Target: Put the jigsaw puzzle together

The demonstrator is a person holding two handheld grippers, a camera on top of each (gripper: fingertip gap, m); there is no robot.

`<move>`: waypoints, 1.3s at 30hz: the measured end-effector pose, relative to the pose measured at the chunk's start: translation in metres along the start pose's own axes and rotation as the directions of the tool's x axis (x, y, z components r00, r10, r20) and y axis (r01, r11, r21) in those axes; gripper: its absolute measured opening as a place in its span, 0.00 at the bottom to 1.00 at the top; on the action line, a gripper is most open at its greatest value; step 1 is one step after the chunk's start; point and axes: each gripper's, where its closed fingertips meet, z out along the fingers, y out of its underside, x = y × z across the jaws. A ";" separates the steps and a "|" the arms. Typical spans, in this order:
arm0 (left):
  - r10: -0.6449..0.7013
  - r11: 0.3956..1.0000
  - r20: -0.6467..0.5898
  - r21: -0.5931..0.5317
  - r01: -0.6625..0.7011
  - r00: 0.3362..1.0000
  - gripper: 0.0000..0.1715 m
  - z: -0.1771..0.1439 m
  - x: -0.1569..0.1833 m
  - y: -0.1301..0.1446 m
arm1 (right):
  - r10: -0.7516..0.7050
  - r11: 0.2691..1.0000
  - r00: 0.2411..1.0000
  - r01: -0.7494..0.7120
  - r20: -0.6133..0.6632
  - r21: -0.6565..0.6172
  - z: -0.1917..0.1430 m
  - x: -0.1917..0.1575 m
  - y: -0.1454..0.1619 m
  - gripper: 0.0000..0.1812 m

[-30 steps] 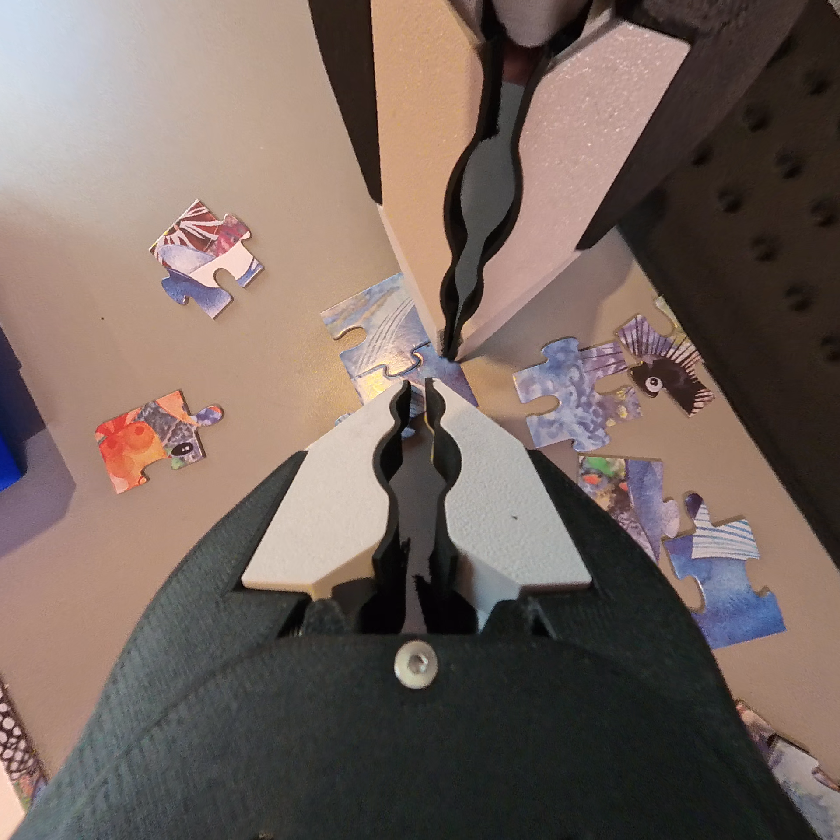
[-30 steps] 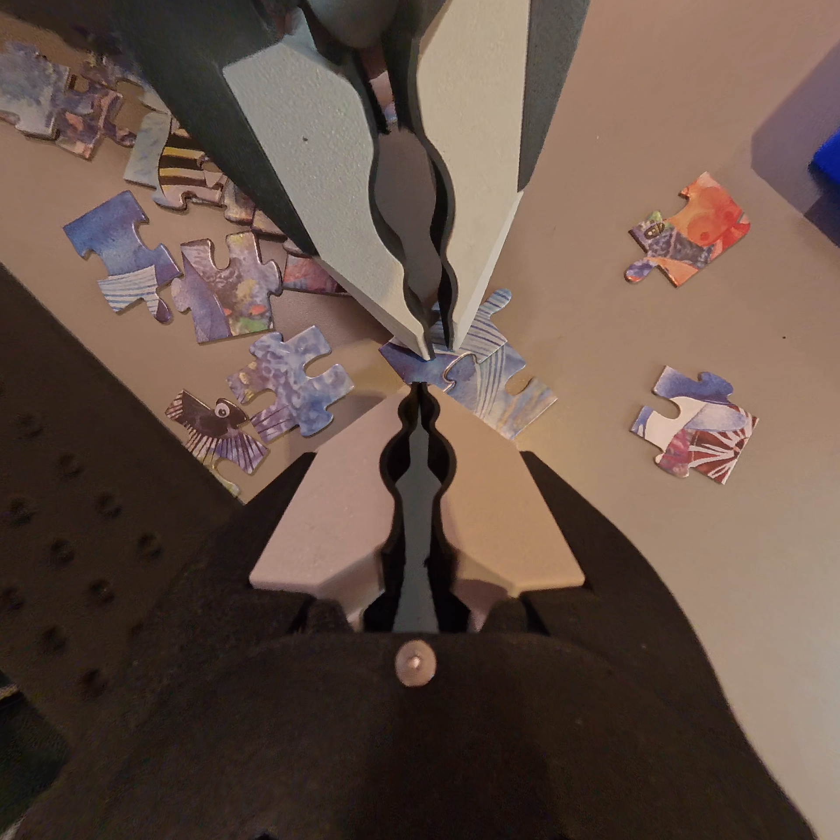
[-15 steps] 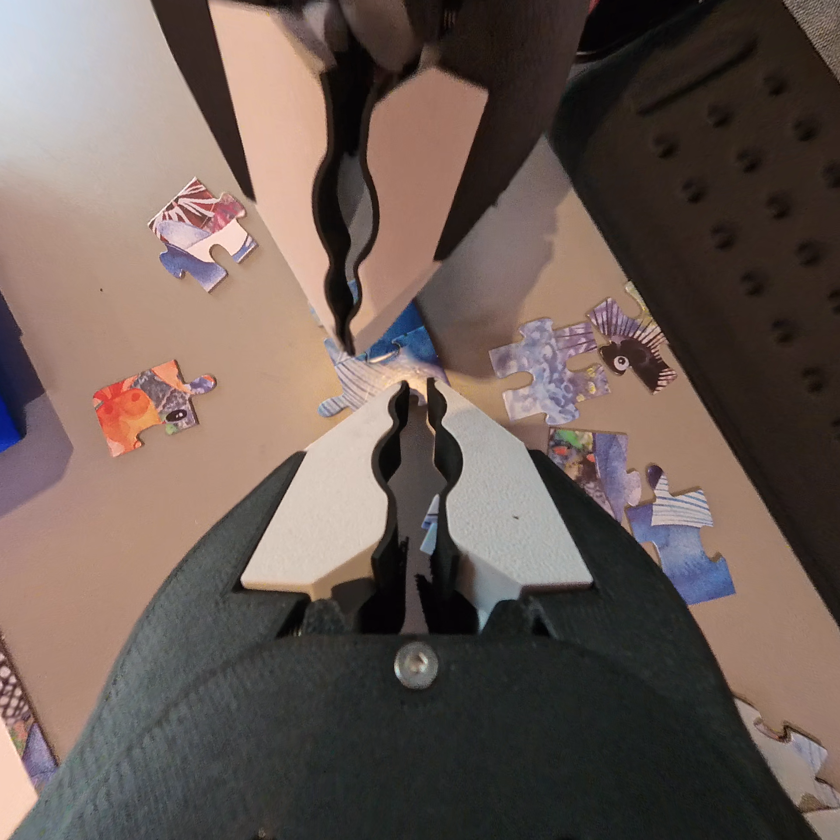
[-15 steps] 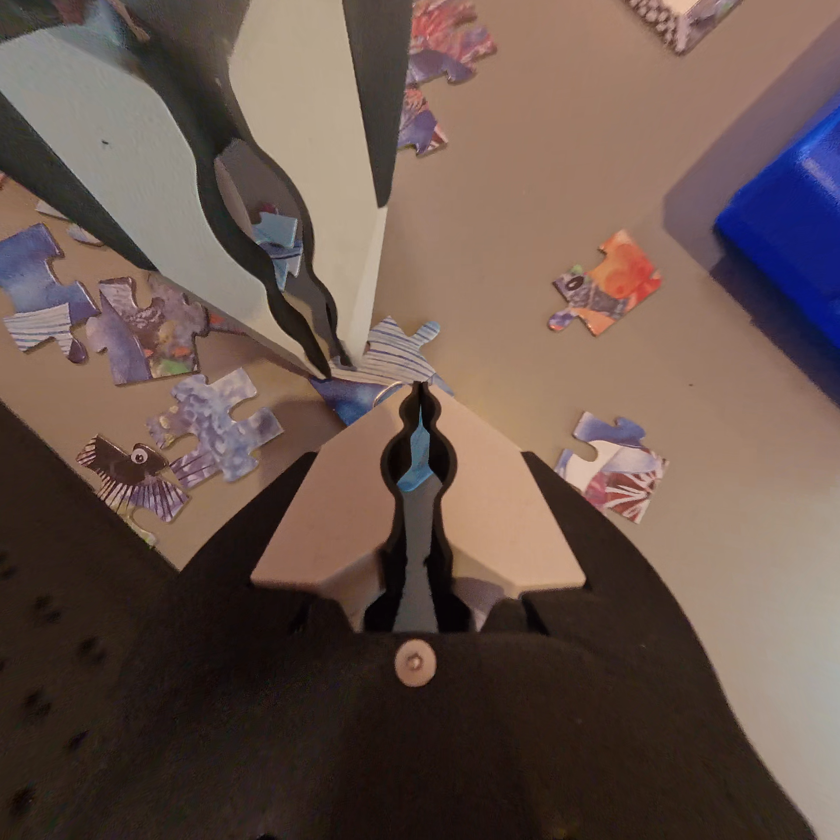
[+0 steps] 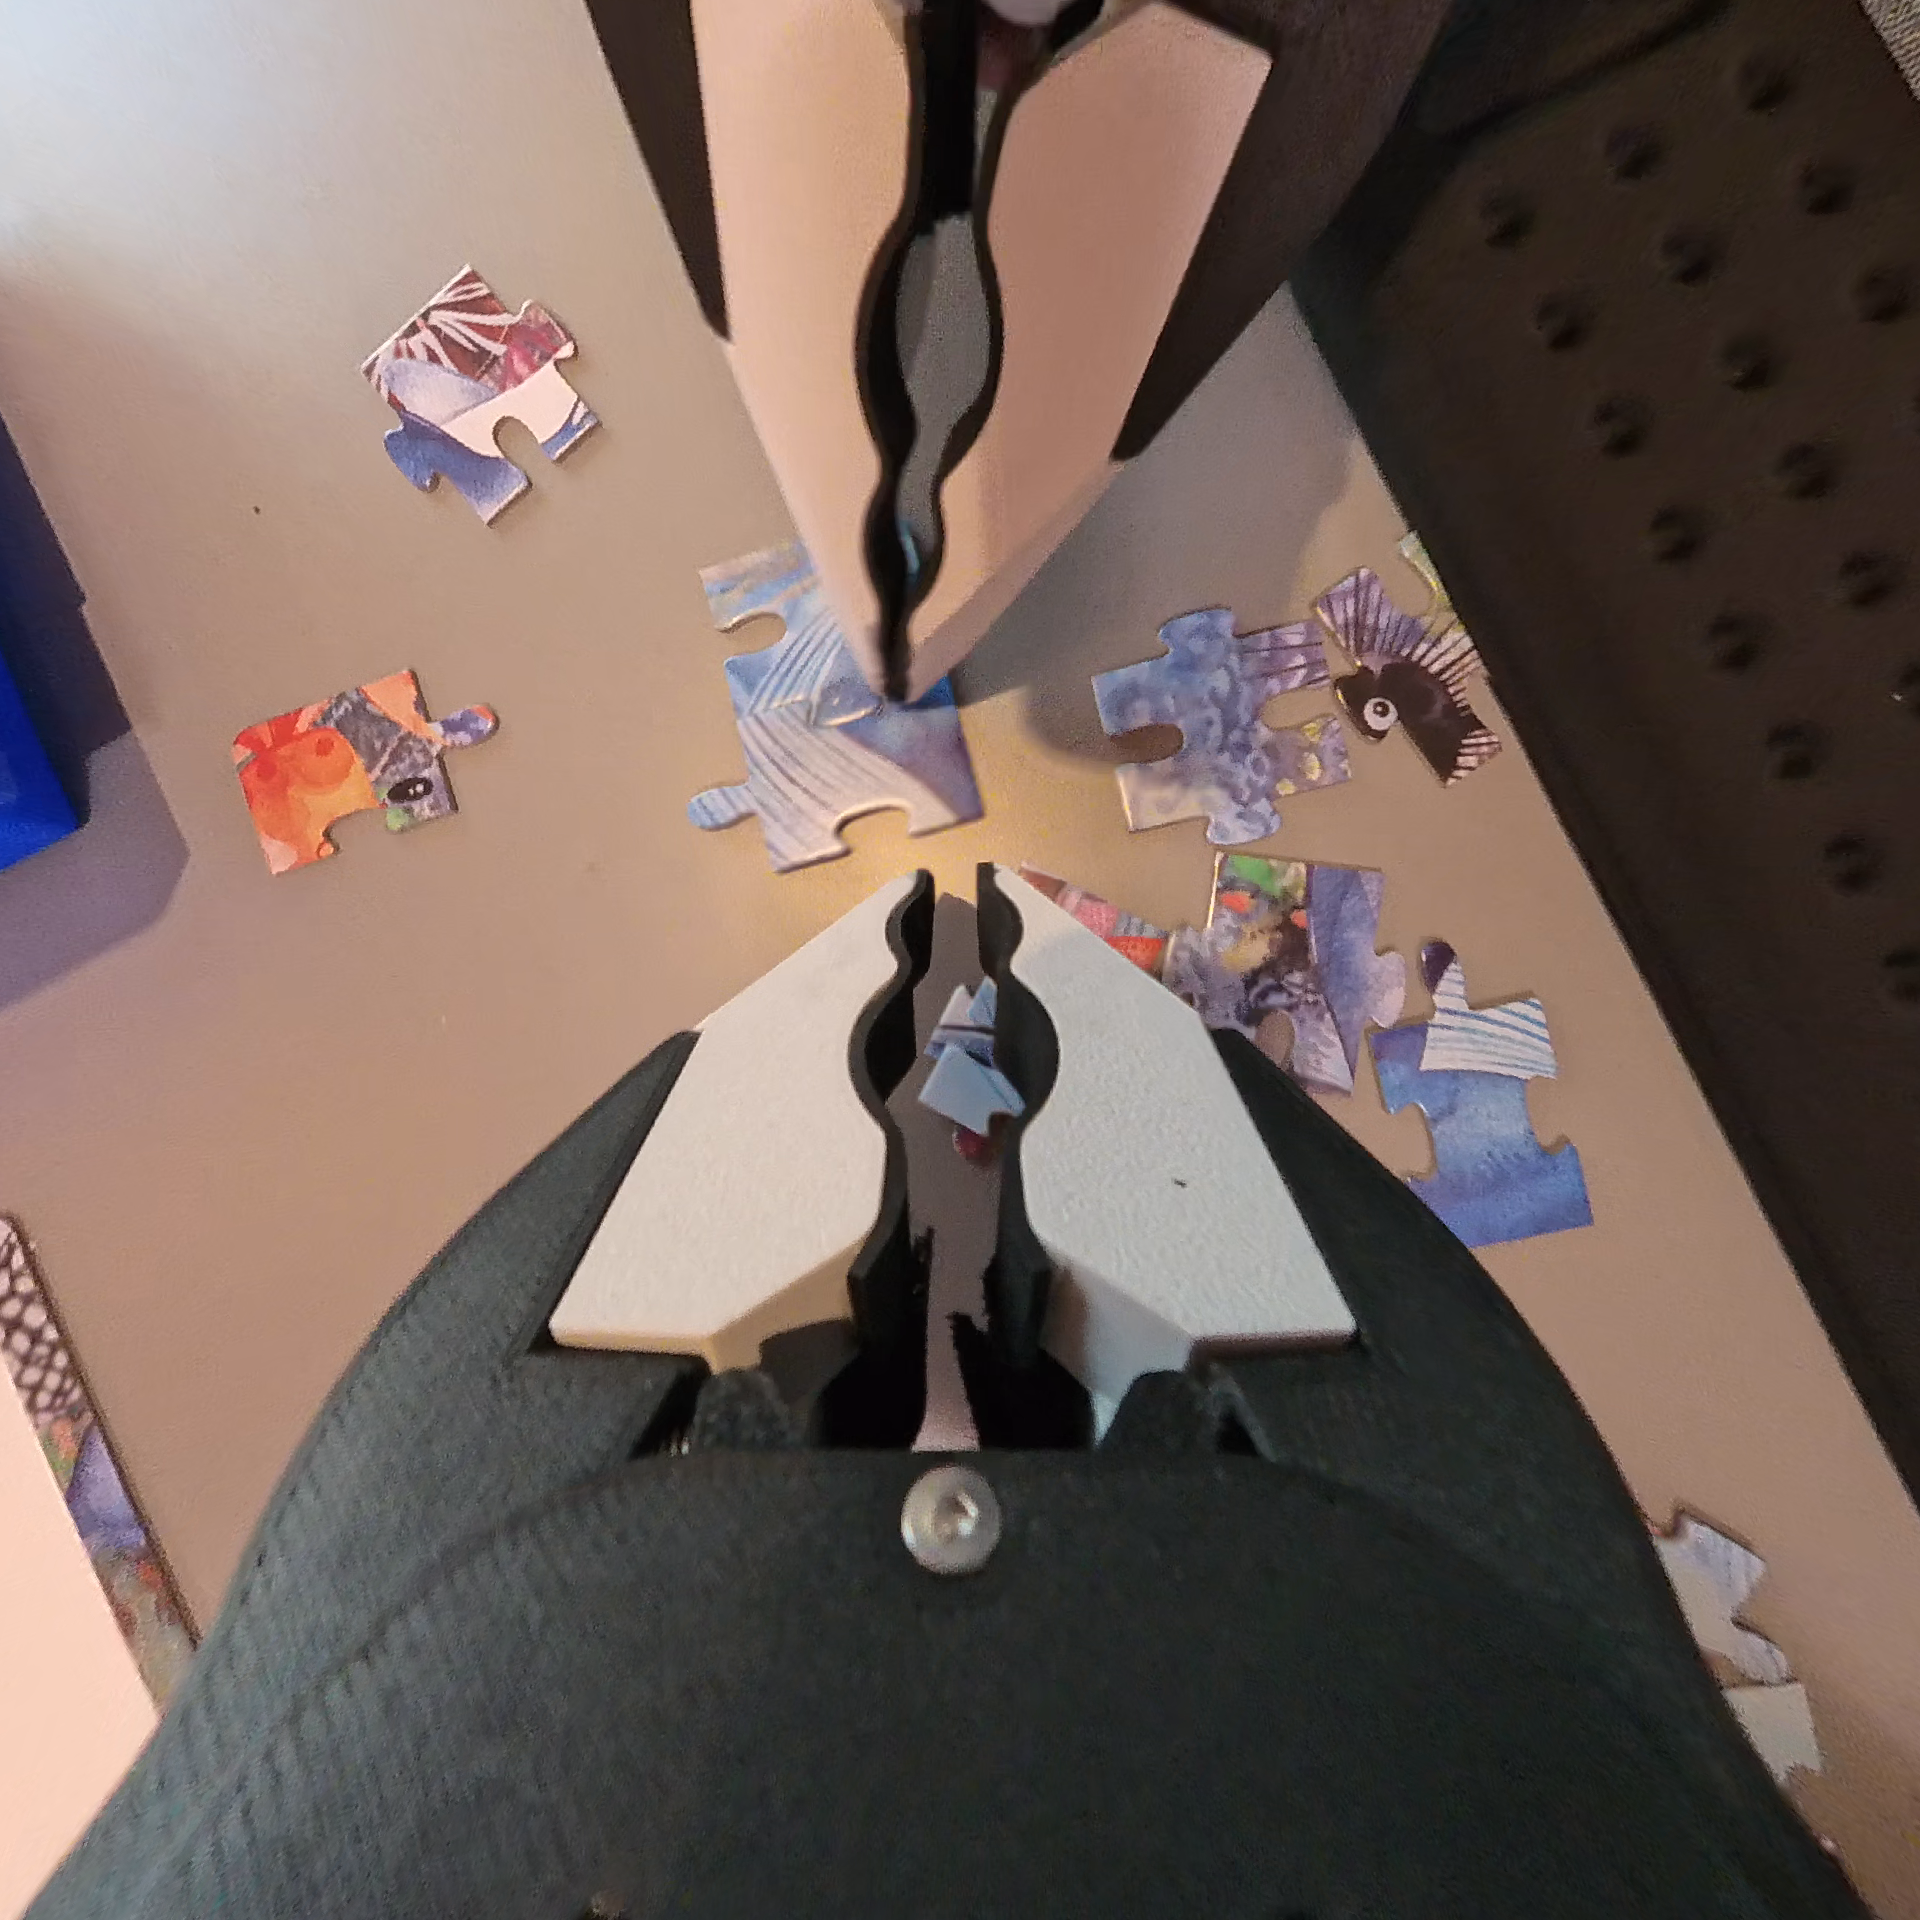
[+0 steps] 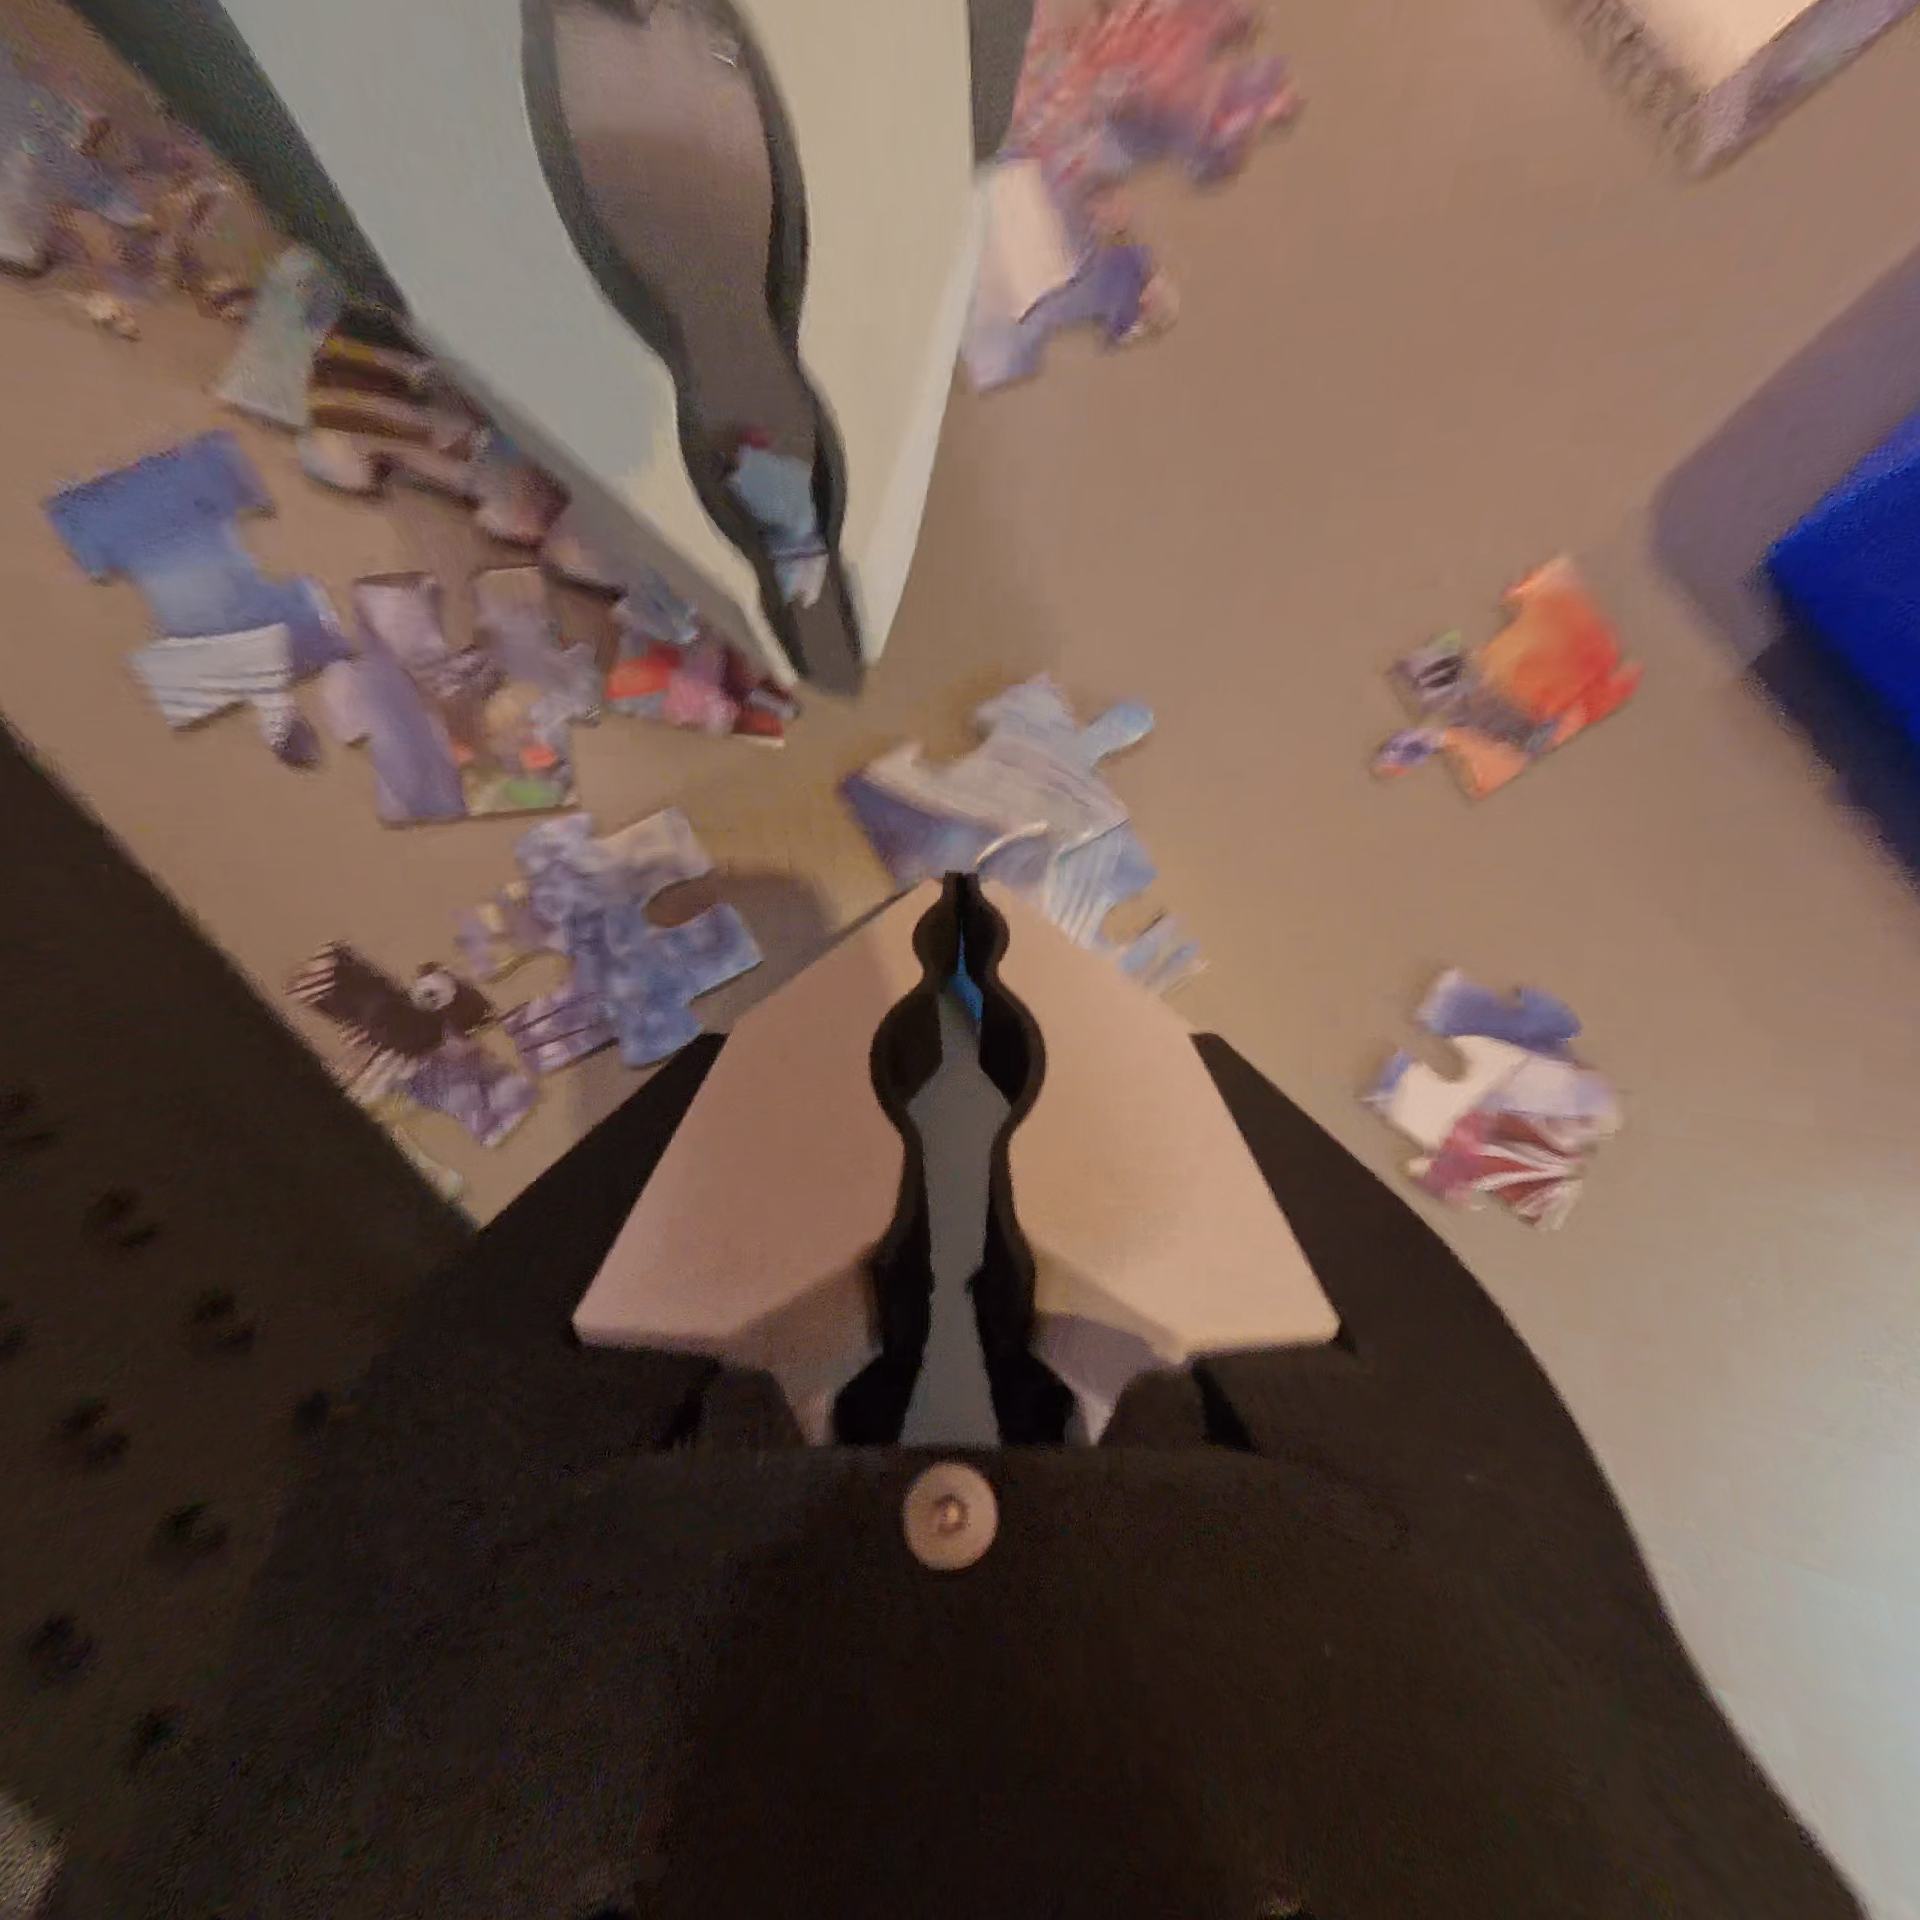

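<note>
Pressing down at the centre of the tan table [image 5: 312,1091], the right gripper [image 5: 896,681] has its tips on the joined blue pieces [image 5: 842,748], two blue-and-white striped jigsaw pieces locked together and lying flat. Its jaws are nearly together at the tips; whether they pinch the card edge or only push on it cannot be told. In the right wrist view, which is motion-blurred, the same pair [image 6: 1023,821] sits just ahead of that gripper's tips [image 6: 958,883].

Left gripper [image 5: 951,883] hovers just short of the pair's near edge, jaws a narrow slit apart and holding nothing; loose pieces lying below show through the gap.

Loose pieces on the table:
- orange piece [image 5: 348,769], well left of the pair
- red-and-white piece [image 5: 483,390], far left
- mottled blue piece [image 5: 1221,727], right of the pair, touching the black fish piece [image 5: 1403,691]
- blue striped piece [image 5: 1481,1101] and a green-and-purple piece [image 5: 1294,966], near right, edges touching

Blue box [image 5: 26,727] at the left edge
</note>
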 end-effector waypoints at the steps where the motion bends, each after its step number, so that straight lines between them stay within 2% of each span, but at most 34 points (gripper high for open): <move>1: -0.003 1.000 0.007 -0.001 0.003 1.000 0.04 -0.003 0.000 0.002 | 0.018 1.000 1.000 -0.018 0.023 0.024 -0.001 -0.002 -0.003 0.00; 3: -0.012 1.000 0.021 -0.001 0.012 1.000 0.04 -0.008 0.001 0.005 | 0.009 1.000 1.000 -0.009 -0.001 0.014 -0.008 0.002 -0.003 0.00; 5: -0.027 1.000 0.030 -0.005 0.027 0.999 0.04 -0.013 0.003 0.010 | 0.014 0.996 1.000 -0.014 0.004 0.086 -0.017 0.001 -0.018 0.00; 7: -0.039 0.999 0.037 -0.016 0.039 0.999 0.05 -0.017 0.005 0.016 | -0.001 0.994 0.999 0.007 -0.052 0.107 -0.018 0.009 -0.025 0.00; 9: -0.049 0.999 0.045 -0.020 0.050 0.998 0.07 -0.022 0.006 0.020 | -0.006 0.995 0.999 0.011 -0.053 0.096 -0.009 0.012 -0.025 0.00; 11: -0.060 0.998 0.051 -0.015 0.061 0.997 0.09 -0.026 0.007 0.023 | -0.013 1.000 0.998 0.015 -0.059 0.023 0.005 0.017 -0.013 0.00; 13: -0.073 0.997 0.045 -0.005 0.074 0.996 0.12 -0.029 0.009 0.025 | -0.006 1.000 0.999 0.007 -0.034 0.023 0.007 0.014 -0.015 0.00; 17: -0.069 0.996 0.015 -0.050 0.070 0.997 0.22 -0.024 0.016 0.035 | 0.019 0.995 0.997 -0.012 -0.072 0.101 -0.014 0.022 -0.027 0.00; 21: -0.081 0.992 0.005 -0.093 0.081 0.997 0.32 -0.014 0.016 0.043 | 0.032 0.989 0.999 -0.030 -0.009 0.148 -0.024 0.005 -0.029 0.01; 25: -0.118 0.992 -0.053 -0.058 0.115 0.992 0.31 -0.007 0.023 0.040 | 0.038 0.986 0.999 -0.038 0.008 0.160 -0.025 -0.004 -0.026 0.02; 32: -0.118 0.993 -0.011 -0.028 0.118 0.993 0.30 -0.008 0.023 0.040 | 0.058 0.983 0.996 -0.069 0.072 0.169 -0.020 -0.016 -0.018 0.04; 36: -0.039 0.999 0.082 -0.017 0.040 0.996 0.30 -0.011 0.023 0.037 | 0.066 0.974 0.991 -0.089 0.118 0.207 -0.016 -0.028 -0.032 0.17; 39: 0.080 0.997 0.198 -0.031 -0.075 0.977 0.30 -0.014 0.022 0.034 | 0.090 0.966 0.977 -0.133 0.195 0.221 -0.009 -0.037 -0.046 0.20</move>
